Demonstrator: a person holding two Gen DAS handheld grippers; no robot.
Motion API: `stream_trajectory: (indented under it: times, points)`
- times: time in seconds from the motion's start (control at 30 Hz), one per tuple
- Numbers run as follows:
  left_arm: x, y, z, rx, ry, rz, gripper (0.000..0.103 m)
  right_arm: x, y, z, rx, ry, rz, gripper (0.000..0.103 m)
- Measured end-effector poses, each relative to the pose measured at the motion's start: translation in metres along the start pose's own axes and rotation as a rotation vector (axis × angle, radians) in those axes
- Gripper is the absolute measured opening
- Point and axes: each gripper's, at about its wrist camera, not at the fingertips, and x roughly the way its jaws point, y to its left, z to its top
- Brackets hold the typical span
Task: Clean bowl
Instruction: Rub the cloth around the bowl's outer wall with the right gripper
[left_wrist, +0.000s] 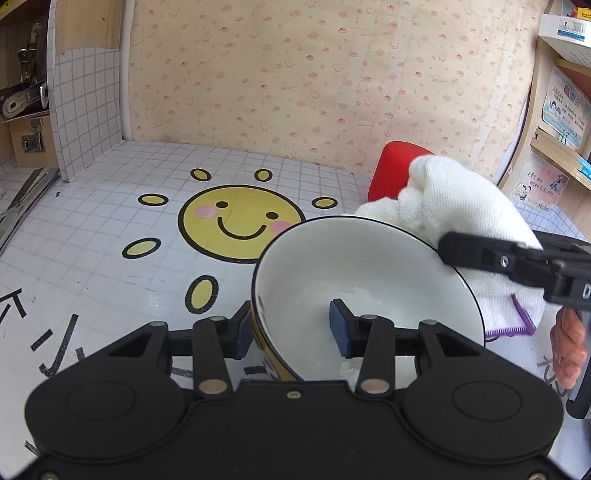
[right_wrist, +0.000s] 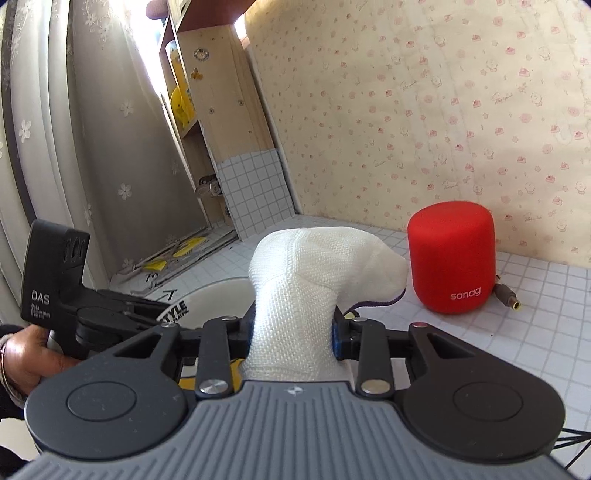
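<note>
A white bowl (left_wrist: 354, 273) with a dark rim and a yellow outside is held tilted above the tiled table. My left gripper (left_wrist: 291, 328) is shut on the bowl's near wall, one pad inside and one outside. My right gripper (right_wrist: 293, 332) is shut on a bunched white cloth (right_wrist: 314, 280) with a purple edge. In the left wrist view the cloth (left_wrist: 454, 206) rests over the bowl's far right rim, with the right gripper's finger (left_wrist: 480, 254) across it. A slice of the bowl (right_wrist: 218, 295) shows in the right wrist view behind the cloth.
A red cylindrical speaker (right_wrist: 452, 256) stands on the table by the wallpapered wall, with a cable plug (right_wrist: 508, 297) beside it. A smiling sun picture (left_wrist: 236, 221) covers the table's middle. Wooden shelves (left_wrist: 561, 110) stand at the right, and a tiled panel (left_wrist: 85, 110) at the left.
</note>
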Motion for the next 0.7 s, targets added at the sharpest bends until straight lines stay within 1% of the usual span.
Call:
stream_trajectory:
  times: [0.2,0.3,0.43,0.6,0.7]
  points:
    - [-0.002,-0.004,-0.002,-0.03,-0.003,0.02,0.045,0.027,-0.001,0.018,0.008,-0.003,0.014,0.03]
    - [-0.002,-0.003,-0.003,-0.035,-0.003,0.021,0.045,0.035,0.001,0.019,0.012,0.005,0.014,0.03]
    - [-0.001,-0.002,-0.002,-0.035,0.0,0.016,0.045,0.018,0.003,0.012,0.013,0.006,-0.001,0.03]
    - [-0.001,-0.001,-0.003,-0.037,-0.003,0.009,0.045,-0.014,0.013,-0.002,-0.03,0.029,-0.014,0.03]
    - [-0.001,-0.001,-0.002,-0.037,-0.002,0.005,0.045,-0.02,0.017,-0.007,-0.027,0.035,-0.018,0.03]
